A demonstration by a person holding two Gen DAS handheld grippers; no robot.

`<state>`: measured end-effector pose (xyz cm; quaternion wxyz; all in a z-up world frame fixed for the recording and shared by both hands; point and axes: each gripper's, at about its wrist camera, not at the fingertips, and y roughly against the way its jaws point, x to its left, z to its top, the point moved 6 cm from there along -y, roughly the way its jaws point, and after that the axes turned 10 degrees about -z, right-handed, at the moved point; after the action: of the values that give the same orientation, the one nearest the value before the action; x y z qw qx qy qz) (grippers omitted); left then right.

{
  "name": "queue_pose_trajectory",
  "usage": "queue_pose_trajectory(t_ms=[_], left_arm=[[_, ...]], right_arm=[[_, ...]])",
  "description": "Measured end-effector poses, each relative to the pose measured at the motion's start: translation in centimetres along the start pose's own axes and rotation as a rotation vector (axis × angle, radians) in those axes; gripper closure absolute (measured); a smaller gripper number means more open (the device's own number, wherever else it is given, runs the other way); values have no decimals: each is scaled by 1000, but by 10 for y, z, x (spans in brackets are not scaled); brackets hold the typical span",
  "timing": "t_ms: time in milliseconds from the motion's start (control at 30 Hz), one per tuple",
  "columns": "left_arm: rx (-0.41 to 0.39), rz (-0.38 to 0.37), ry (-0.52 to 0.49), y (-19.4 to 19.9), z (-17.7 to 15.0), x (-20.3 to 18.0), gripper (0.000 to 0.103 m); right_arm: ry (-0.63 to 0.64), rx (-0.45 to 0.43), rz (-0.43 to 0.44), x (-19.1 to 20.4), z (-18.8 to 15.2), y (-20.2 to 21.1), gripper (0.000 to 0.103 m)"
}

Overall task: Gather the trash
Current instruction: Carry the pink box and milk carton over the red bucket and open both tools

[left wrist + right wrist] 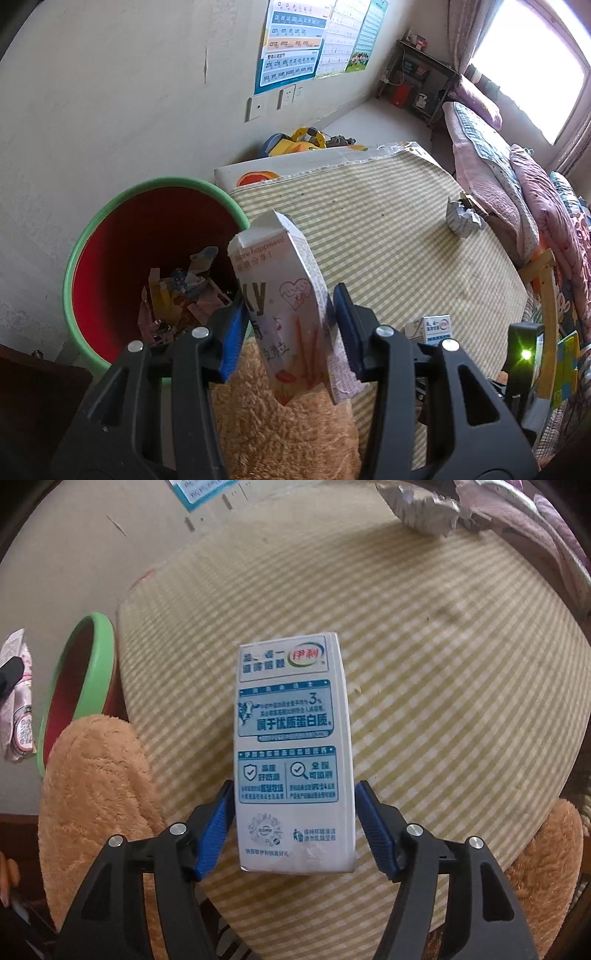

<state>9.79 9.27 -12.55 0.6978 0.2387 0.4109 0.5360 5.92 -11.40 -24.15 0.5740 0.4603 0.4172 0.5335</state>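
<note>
Left wrist view first: a red bin with a green rim [79, 254] sits off the left edge of the striped mat [388, 236], already holding a heap of wrappers and torn packets, so part of the collecting looks done. Beside it, the left gripper [291, 325] is clamped on a pink-and-white snack box [284, 310], held near the bin but not yet over its mouth by my reckoning. Further right, a crumpled wrapper [463, 218] lies at the mat's far right edge, still untouched. Right wrist view shows the right gripper [293, 823] with its blue pads standing apart on either side of a white-and-blue milk carton [293, 753] lying flat near the mat's front edge; a gap shows on the right, while the left pad is too close to call. So 1 item is in hand and at least 2 remain. The bin's bottom is hidden by the rubbish, and the snack box's print is partly covered.
</note>
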Motion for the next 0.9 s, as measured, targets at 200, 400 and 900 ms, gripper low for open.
queue_pose_trajectory(t_ms=[200,400,900], left_arm=[[-11,-1,14,4,0,10,59],[-50,37,17,17,8,30,58],[-81,209,124,39,16,135,57]], right_arm=[[-4,26,24,4,-8,8,34],[9,-68,40,14,17,51,34],[181,-350,165,153,97,135,34]])
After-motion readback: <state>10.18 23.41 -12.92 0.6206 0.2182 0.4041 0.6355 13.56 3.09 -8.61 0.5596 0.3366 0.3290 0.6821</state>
